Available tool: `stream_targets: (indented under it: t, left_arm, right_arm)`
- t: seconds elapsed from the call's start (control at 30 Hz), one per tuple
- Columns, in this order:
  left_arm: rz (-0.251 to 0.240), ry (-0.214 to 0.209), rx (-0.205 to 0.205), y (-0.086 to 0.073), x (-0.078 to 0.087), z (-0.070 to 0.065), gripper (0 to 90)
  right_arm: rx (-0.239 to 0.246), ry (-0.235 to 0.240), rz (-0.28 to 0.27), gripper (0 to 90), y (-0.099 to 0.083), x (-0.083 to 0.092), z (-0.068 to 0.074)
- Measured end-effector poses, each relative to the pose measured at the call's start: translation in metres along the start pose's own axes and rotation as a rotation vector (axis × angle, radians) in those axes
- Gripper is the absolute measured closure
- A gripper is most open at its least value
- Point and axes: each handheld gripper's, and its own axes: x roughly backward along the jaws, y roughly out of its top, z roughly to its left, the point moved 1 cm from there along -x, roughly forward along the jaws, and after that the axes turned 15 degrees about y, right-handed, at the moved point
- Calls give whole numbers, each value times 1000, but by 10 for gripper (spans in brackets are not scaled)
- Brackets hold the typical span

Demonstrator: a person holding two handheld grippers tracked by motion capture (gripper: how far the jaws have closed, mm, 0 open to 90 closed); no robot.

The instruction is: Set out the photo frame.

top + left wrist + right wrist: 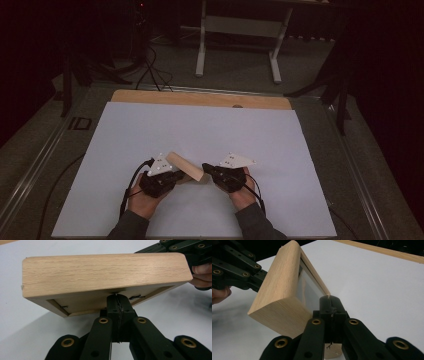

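Note:
A light wooden picture frame (185, 167) hangs tilted just above the white sheet, between my two grippers. My left gripper (179, 176) is shut on the thin rim at the frame's recessed back (105, 272), jaws pressed together at the lower edge (117, 297). My right gripper (206, 168) is shut on the narrow front lip beside the glass (279, 290), its tips meeting at the frame's near corner (329, 299). The right gripper (185, 246) also touches the frame's far end in the left gripper view. In the right gripper view the left gripper (237, 272) sits behind the frame.
A white sheet (200, 130) covers the table, with a wooden strip (200, 98) bare along its far edge. Beyond it on the dark floor stand a white desk frame (237, 45) and black stands with cables (150, 70). Cables trail from both grippers toward the near edge.

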Motion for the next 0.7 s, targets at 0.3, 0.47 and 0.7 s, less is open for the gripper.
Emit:
stream_targets:
  t: [0.3, 0.47, 0.7]
  left_arm:
    - [3, 0, 8, -1, -3, 1, 896]
    - [4, 6, 15, -1, -3, 2, 896]
    - [7, 15, 28, -2, -4, 5, 896]
  right_arm:
    - [12, 5, 8, 897, 0, -1, 3]
    - [18, 12, 13, 898, 0, -2, 6]
    - [28, 26, 19, 898, 0, -5, 9]
